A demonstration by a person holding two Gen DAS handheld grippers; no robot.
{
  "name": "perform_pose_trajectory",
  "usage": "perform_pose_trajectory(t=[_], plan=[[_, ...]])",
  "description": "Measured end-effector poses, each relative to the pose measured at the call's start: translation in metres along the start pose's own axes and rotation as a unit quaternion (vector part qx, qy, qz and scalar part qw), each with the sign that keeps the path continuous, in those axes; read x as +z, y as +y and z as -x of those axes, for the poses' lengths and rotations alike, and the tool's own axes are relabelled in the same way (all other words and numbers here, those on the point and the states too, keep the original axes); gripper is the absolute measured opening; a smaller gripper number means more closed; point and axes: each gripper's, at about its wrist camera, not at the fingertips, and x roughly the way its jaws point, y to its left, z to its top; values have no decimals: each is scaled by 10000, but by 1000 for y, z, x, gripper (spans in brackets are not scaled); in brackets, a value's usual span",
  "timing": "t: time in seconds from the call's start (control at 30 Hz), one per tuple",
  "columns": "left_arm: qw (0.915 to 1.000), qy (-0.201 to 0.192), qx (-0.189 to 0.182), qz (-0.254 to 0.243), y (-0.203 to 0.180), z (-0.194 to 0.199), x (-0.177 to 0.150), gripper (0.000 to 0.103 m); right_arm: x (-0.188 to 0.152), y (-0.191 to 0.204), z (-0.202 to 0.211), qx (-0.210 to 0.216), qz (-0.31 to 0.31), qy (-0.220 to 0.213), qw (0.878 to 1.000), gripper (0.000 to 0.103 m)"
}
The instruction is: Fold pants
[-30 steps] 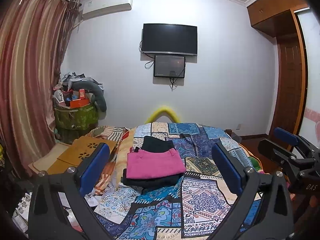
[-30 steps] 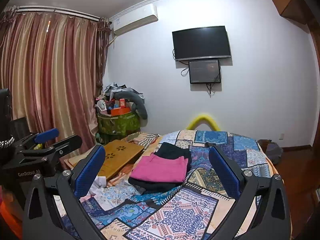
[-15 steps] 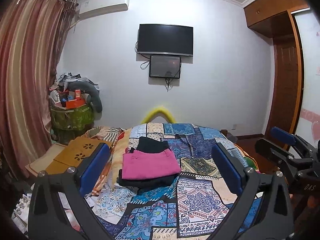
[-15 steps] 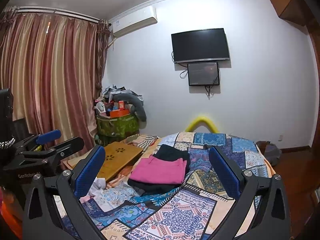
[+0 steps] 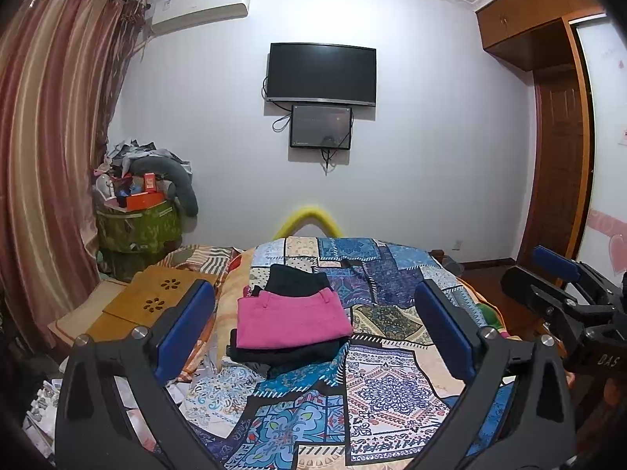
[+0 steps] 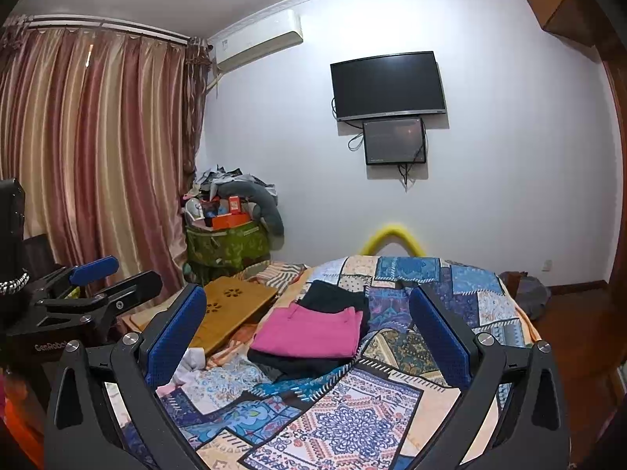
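**Both tools held wide above the bed, folded pants stacked ahead**

Left tool [image 5: 313, 329] spread wide, nothing between its blue pads [image 5: 186, 327], raised over the near end of the bed. Right tool [image 6: 307, 331] likewise gaping and empty, blue pads [image 6: 176, 337] far apart, held level with the other. Seen at the right edge of the left wrist view: the right tool from the side, up in the air. Seen at the left edge of the right wrist view: the left tool, also off the bedding.

Folded pink pants [image 5: 292, 319] lying flat on top of a folded dark garment [image 5: 290, 354], waistband toward the far wall. A second dark folded piece [image 5: 296, 282] just behind, touching the pink pair's far edge. Whole stack resting on the patchwork quilt [image 5: 392, 387], left of the bed's middle, well ahead of both tools and framed between the fingers in each view.

Left of the bed: a wooden lap desk [image 5: 156, 303] with flower-shaped cutouts, then a green bin [image 5: 139, 227] heaped with clutter beside striped curtains [image 5: 43, 156]. On the far wall: a dark television [image 5: 321, 72], a smaller screen [image 5: 320, 127] directly under it, an air conditioner [image 5: 200, 8] high at the left. Yellow curved foam [image 5: 307, 219] poking up behind the bed's far end.
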Motion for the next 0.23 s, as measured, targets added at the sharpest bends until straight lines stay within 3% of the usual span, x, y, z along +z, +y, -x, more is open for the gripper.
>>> perform_pose_trajectory(t=[0.23], plan=[[9999,100,45,-57,-1,-8,-1,103,-2,-3,-2,-21,-53,33,10000,103]])
